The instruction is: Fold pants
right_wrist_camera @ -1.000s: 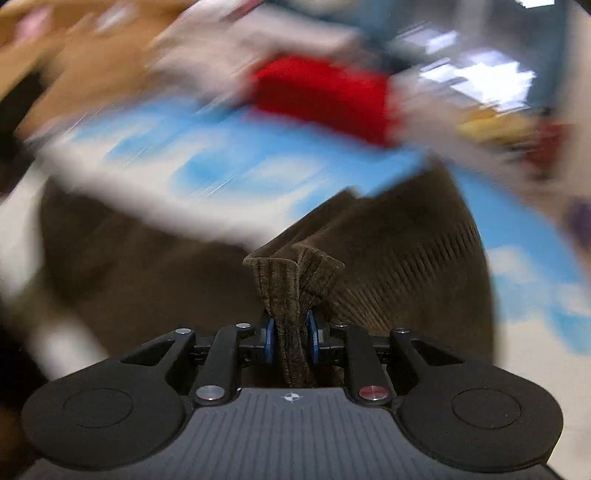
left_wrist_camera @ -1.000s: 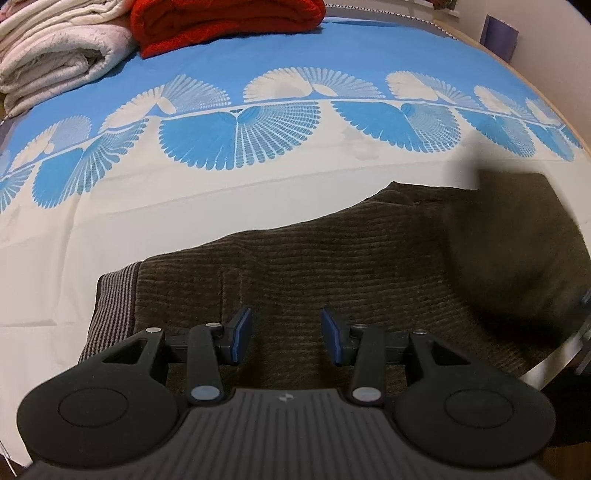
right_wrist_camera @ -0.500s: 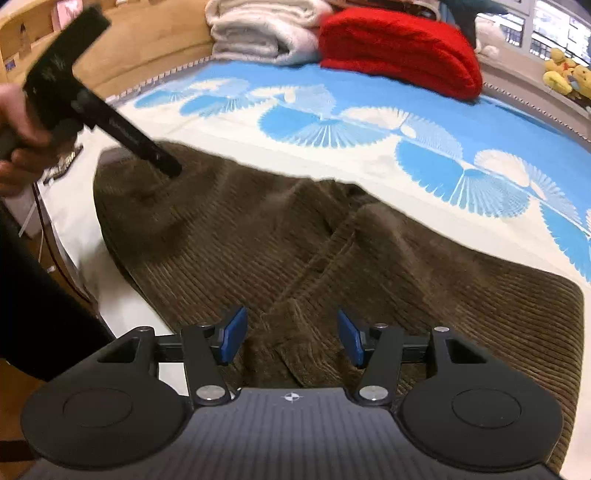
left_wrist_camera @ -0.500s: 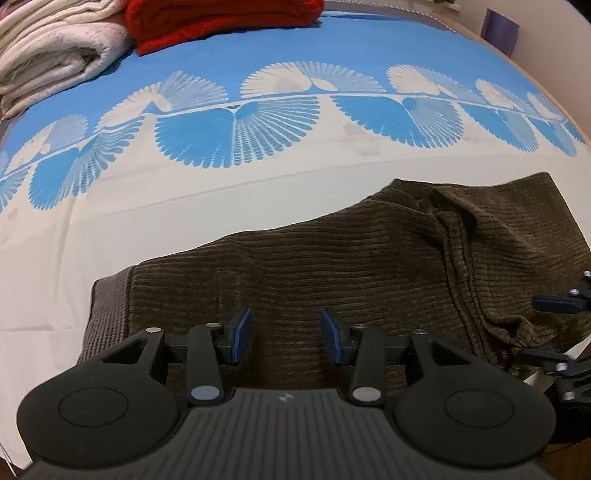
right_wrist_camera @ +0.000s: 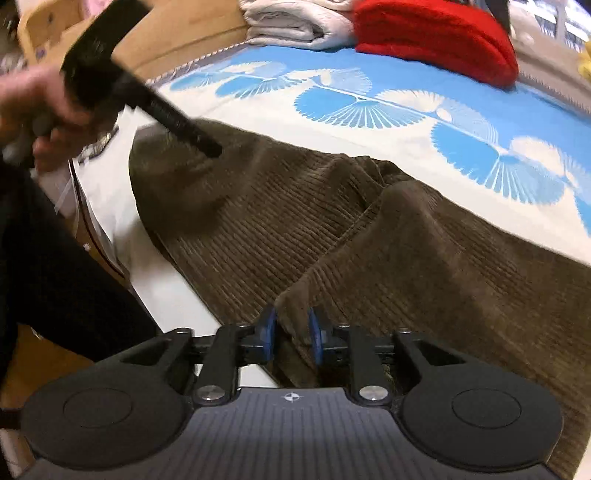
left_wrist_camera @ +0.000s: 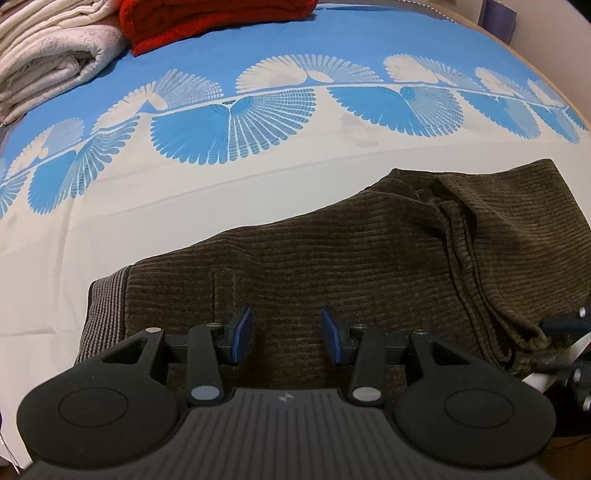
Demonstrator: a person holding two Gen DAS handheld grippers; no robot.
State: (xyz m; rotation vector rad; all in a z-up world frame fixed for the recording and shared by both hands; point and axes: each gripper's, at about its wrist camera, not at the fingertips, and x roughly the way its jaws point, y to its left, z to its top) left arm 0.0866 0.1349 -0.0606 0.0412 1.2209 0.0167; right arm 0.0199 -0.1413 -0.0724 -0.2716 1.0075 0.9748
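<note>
Brown corduroy pants (left_wrist_camera: 332, 258) lie folded on the bed, with a grey ribbed waistband (left_wrist_camera: 105, 310) at the left end. My left gripper (left_wrist_camera: 286, 334) is open and hovers low over the pants near the waistband. In the right wrist view the pants (right_wrist_camera: 424, 243) spread across the bed edge, one layer folded over another. My right gripper (right_wrist_camera: 291, 334) is shut on the near corner of that folded layer. The left gripper's body (right_wrist_camera: 147, 96) shows there, blurred, over the far end of the pants. The right gripper's edge (left_wrist_camera: 572, 332) shows in the left view.
The bed sheet (left_wrist_camera: 258, 122) is blue and white with fan patterns. A red blanket (left_wrist_camera: 207, 18) and folded white blankets (left_wrist_camera: 48, 62) sit at the far side. A wooden bed frame (right_wrist_camera: 184, 40) runs along the left. The near bed edge (right_wrist_camera: 166, 288) drops off.
My right gripper let go of the raised pants, the pants dropped flat, then it closed on the near fold corner. My left gripper stayed open and moved slightly.
</note>
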